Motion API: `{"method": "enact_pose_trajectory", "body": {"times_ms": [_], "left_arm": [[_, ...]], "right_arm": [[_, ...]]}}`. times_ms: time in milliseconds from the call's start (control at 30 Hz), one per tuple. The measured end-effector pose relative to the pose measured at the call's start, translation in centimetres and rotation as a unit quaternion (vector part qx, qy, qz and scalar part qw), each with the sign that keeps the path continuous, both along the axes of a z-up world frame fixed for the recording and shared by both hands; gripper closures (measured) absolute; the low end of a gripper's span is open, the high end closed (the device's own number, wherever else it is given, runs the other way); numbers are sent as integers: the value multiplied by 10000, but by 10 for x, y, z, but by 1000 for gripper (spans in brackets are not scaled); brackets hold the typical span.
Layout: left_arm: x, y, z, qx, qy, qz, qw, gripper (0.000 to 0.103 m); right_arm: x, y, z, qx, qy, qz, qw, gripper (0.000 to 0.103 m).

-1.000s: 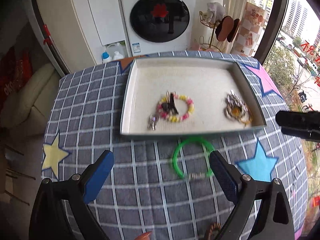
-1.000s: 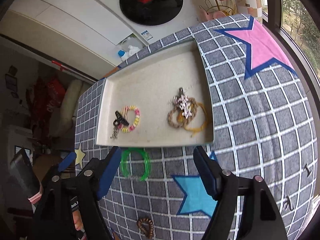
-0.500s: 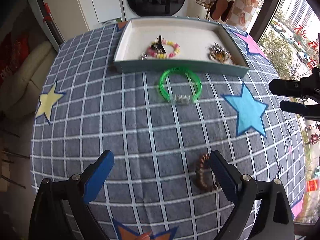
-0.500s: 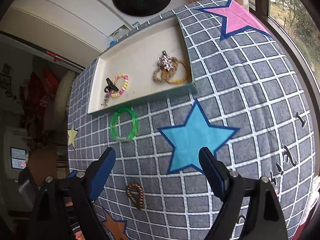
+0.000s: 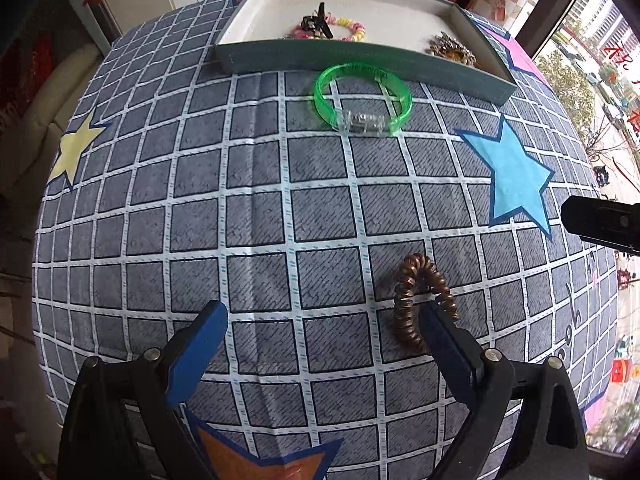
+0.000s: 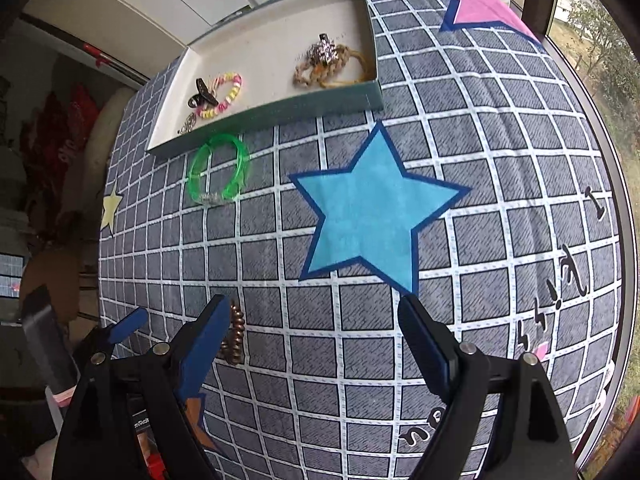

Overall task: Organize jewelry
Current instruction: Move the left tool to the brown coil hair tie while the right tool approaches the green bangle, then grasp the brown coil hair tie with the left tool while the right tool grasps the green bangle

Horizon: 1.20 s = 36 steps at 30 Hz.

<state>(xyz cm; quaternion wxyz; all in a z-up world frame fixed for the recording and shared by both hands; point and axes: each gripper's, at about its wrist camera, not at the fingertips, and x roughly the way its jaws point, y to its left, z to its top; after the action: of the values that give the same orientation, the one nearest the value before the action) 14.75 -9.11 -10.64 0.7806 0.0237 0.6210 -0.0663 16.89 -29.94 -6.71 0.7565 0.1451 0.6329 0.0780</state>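
A brown coil hair tie point(image 5: 416, 300) lies on the checked tablecloth, just inside the right finger of my left gripper point(image 5: 320, 320), which is open and points steeply down. Behind the left finger of my open right gripper point(image 6: 316, 320), the same coil point(image 6: 234, 340) is partly hidden. A green bangle point(image 5: 362, 98) point(image 6: 218, 168) lies against the near wall of the shallow tray point(image 5: 360, 58) point(image 6: 280, 108). Inside the tray are a pink-yellow bead bracelet point(image 5: 352, 30) point(image 6: 228, 94) with a black clip and a braided rope bracelet point(image 5: 452, 50) point(image 6: 324, 64).
The cloth has a blue star point(image 6: 372, 216), a yellow star point(image 5: 74, 148) at the left and a pink star point(image 6: 476, 2) far right. A sofa point(image 5: 48, 112) is left of the table, a window right. My left gripper's finger point(image 6: 128, 324) shows left of the right gripper.
Both grippers have pulled back from the tray toward the table's near side and tipped further down. The brown coil has come into view by the left gripper's right finger.
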Motion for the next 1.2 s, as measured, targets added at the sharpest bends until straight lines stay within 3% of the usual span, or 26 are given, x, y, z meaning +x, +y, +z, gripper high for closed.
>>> {"method": "enact_pose_trajectory", "body": {"times_ms": [333, 867, 1200], "left_arm": [[1, -9, -12, 64, 68, -22, 10000, 0], [-12, -19, -33, -36, 8, -64, 10000, 0], [-4, -18, -27, -36, -76, -26, 10000, 0]], "right_arm": [[17, 16, -7, -60, 76, 111, 9999, 16], [86, 60, -27, -21, 57, 326, 9995, 16], [114, 88, -38, -635, -90, 694, 9955, 38]]}}
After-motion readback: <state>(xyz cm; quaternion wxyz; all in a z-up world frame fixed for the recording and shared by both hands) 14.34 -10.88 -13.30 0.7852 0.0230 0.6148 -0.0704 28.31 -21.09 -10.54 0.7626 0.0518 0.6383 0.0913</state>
